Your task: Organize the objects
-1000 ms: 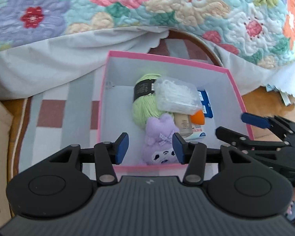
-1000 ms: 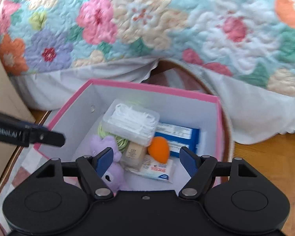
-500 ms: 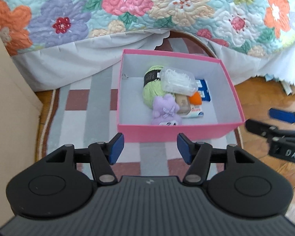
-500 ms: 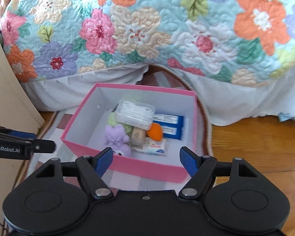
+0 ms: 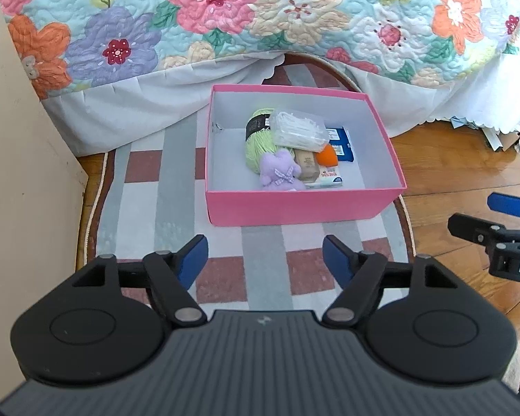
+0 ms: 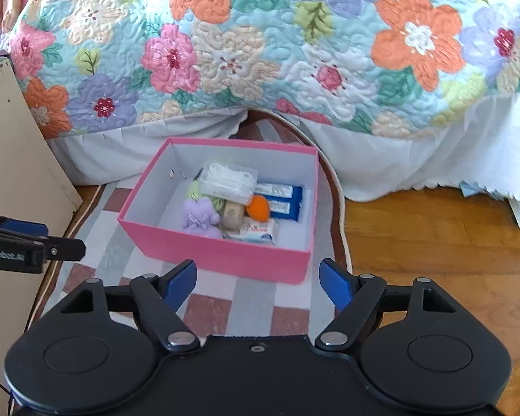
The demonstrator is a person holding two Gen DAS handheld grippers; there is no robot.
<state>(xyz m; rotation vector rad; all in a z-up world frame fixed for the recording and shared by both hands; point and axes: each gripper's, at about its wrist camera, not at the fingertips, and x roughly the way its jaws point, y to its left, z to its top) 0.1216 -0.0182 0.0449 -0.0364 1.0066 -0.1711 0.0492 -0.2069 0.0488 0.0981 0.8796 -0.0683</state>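
A pink box (image 5: 305, 204) with small things inside stands on a checked rug (image 5: 176, 170), in front of a bed with a flower quilt (image 5: 294, 17).

In the box lie green yarn (image 5: 256, 145), a purple plush toy (image 5: 280, 171), a clear packet (image 5: 300, 130), an orange sponge (image 5: 327, 156) and blue packs (image 5: 343, 142). The left gripper (image 5: 265, 260) has just been opening and is empty, above the rug before the box. The right gripper (image 6: 256, 279) is spread and empty too.

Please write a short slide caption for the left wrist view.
Open left claw hovering before a pink box of small items on a checked rug.
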